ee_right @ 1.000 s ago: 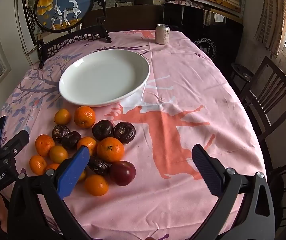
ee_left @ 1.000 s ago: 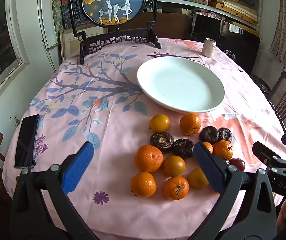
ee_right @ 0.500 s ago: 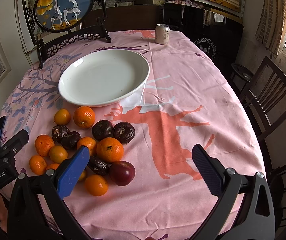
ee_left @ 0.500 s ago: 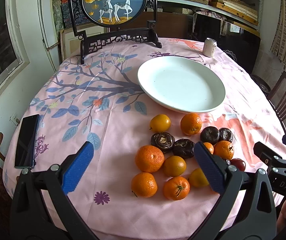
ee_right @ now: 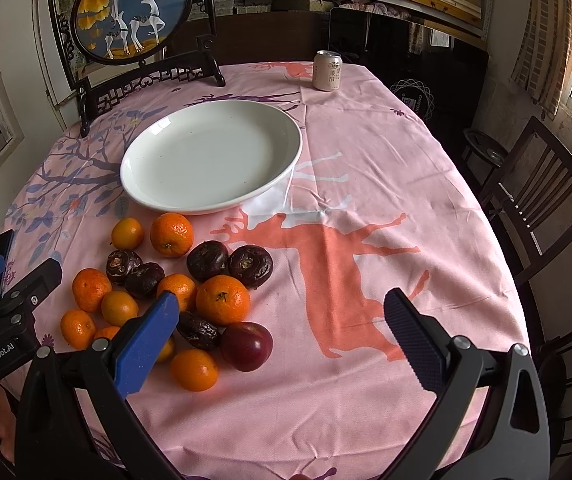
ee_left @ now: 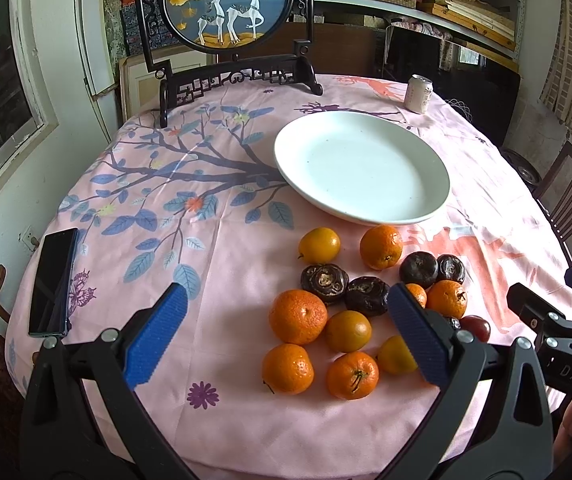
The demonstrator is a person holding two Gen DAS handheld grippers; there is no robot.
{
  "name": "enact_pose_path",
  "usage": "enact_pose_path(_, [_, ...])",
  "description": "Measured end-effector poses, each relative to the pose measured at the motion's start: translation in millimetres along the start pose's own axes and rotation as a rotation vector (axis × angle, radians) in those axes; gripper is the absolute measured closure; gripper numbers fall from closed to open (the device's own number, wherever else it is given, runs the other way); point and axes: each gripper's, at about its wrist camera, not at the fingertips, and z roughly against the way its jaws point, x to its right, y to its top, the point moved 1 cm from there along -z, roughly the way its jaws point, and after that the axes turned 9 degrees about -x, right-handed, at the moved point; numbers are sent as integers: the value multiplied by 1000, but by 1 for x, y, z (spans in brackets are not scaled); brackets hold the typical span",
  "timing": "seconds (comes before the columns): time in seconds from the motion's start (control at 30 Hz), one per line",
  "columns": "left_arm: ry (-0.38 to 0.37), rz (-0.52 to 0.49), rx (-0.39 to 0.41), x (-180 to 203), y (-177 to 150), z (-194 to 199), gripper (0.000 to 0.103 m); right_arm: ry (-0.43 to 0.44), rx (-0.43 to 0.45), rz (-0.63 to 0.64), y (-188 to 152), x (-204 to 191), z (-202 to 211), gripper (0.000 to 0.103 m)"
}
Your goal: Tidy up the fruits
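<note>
A pile of fruit lies on the pink tablecloth: several oranges (ee_left: 297, 316) (ee_right: 222, 299), several dark wrinkled passion fruits (ee_left: 324, 283) (ee_right: 250, 265) and one smooth red-purple fruit (ee_right: 247, 346). A large empty white plate (ee_left: 362, 168) (ee_right: 210, 162) sits just beyond the pile. My left gripper (ee_left: 286, 336) is open and empty, held above the near left side of the pile. My right gripper (ee_right: 278, 336) is open and empty, above the near right side of the pile, with the red-purple fruit between its fingers in view.
A black phone (ee_left: 53, 282) lies near the table's left edge. A drink can (ee_left: 418, 94) (ee_right: 327, 71) stands at the far side. A framed deer screen (ee_left: 230, 20) stands at the back. Wooden chairs (ee_right: 542, 196) are to the right.
Both grippers have drifted very slightly; the view has barely shifted. Nothing was taken hold of or moved on the table.
</note>
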Motion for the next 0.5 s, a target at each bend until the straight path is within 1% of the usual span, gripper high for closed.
enact_pose_path(0.5, [0,4,-4,0,0,0,2,-1,-1,4,-1,-3,0,1])
